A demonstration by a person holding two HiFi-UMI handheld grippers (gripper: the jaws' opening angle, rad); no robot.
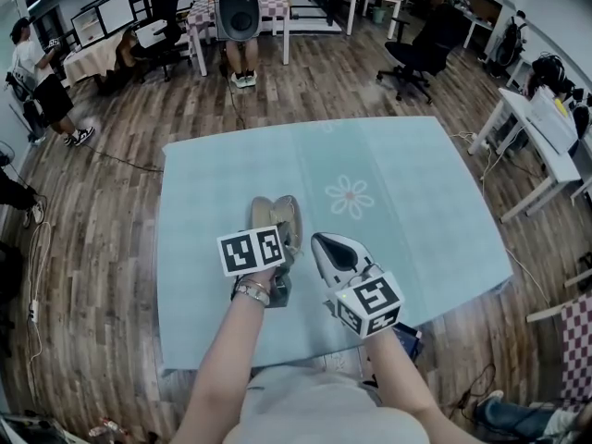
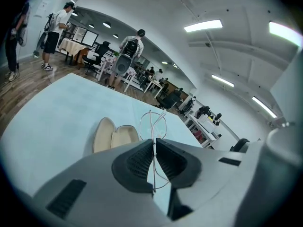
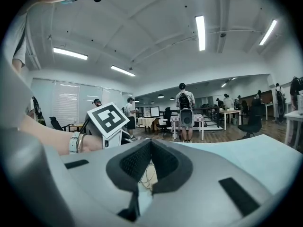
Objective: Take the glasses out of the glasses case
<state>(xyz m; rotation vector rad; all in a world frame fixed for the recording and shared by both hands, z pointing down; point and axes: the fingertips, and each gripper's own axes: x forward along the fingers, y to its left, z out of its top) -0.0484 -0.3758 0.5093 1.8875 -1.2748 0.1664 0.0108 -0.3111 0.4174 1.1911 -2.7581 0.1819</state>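
Bracelet [image 1: 250,292] and bare forearm mark your left arm, which reaches forward from the bottom of the head view with your right arm close beside it. Your left hand [image 1: 263,276] sits under its marker cube, with the left gripper [image 1: 290,244] tipped down toward the cloth. Your right arm runs nearly level, and the right gripper [image 1: 317,240] points ahead, its tip just beside the left one.

In the left gripper view, the left gripper [image 2: 154,141] is pinching the glasses [image 2: 156,125]. The dark pads close on the thin wire frame, one rim stands above the tips and the rest of the frame hangs below them. In the right gripper view, the right gripper [image 3: 151,142] has its pads pressed together at the tips. A little wire shows through the gap below them, and you cannot tell whether it touches that claw.

Past the glasses the case [image 2: 113,137] lies open on the table [image 2: 57,108], both beige halves facing up and the glasses out of it. In the head view, the case [image 1: 276,213] lies just ahead of both tips, on the pale blue cloth of the table [image 1: 416,202].

Farther off, on the wood floor, a person [image 1: 239,12] with a backpack stands and a black chair [image 1: 421,54] sits to the right.
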